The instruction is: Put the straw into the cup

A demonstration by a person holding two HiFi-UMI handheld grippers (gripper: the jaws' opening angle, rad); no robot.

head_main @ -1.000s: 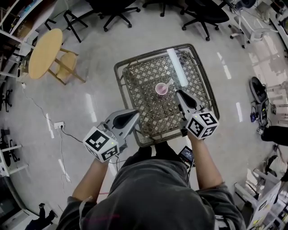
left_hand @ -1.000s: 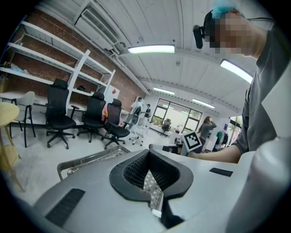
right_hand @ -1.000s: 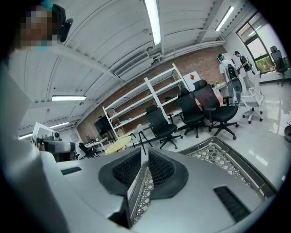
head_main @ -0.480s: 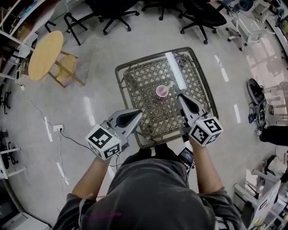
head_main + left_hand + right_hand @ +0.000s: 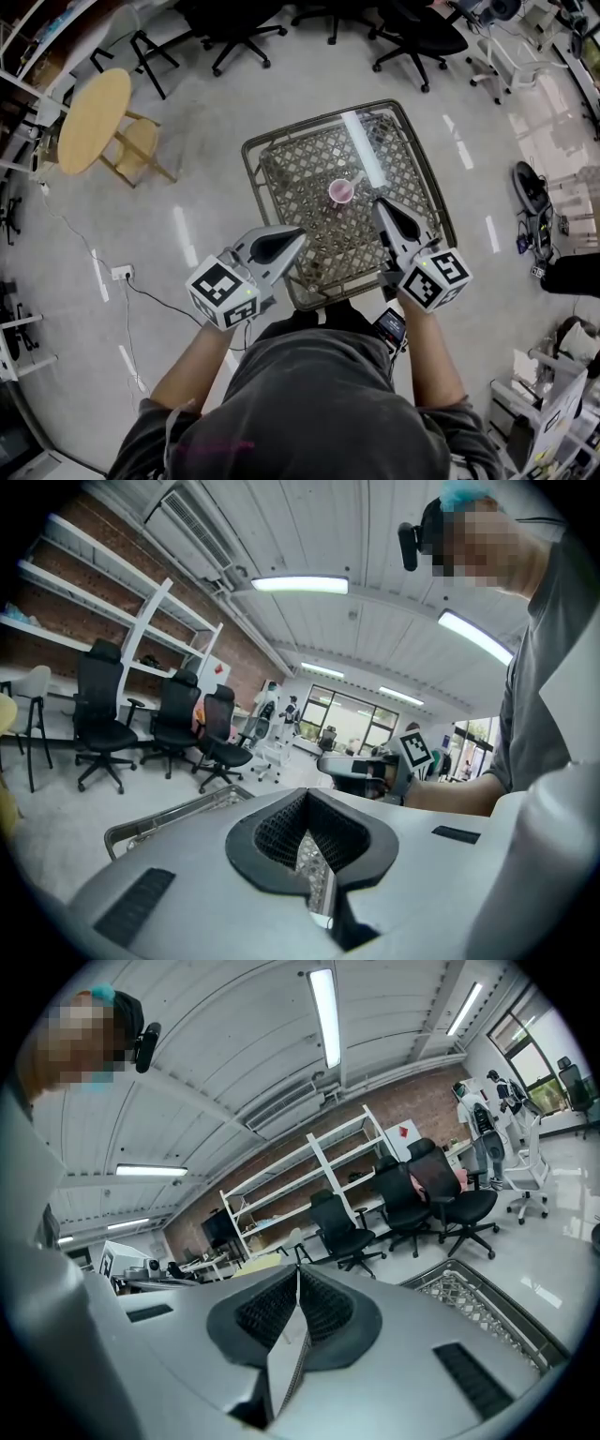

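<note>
A small pink cup [image 5: 340, 191] stands on the lattice-topped table [image 5: 255, 161], with a pale straw [image 5: 353, 178] leaning out of it to the upper right. My right gripper [image 5: 379, 201] hovers just right of and nearer than the cup, apart from it, jaws shut on nothing. My left gripper [image 5: 302, 234] is at the table's near left corner, also shut and empty. In the left gripper view the jaws [image 5: 305, 794] meet at the tip, with table lattice showing below. In the right gripper view the jaws [image 5: 298, 1269] press together in a line.
A round wooden table [image 5: 92, 105] with a stool stands far left. Black office chairs [image 5: 234, 19] ring the far side. A power strip and cable [image 5: 122, 272] lie on the floor at left. White shelving [image 5: 328, 1171] lines the brick wall.
The right gripper has drawn back a little from the cup toward the person. The left gripper has drifted slightly right. The cup and straw have stayed put.
</note>
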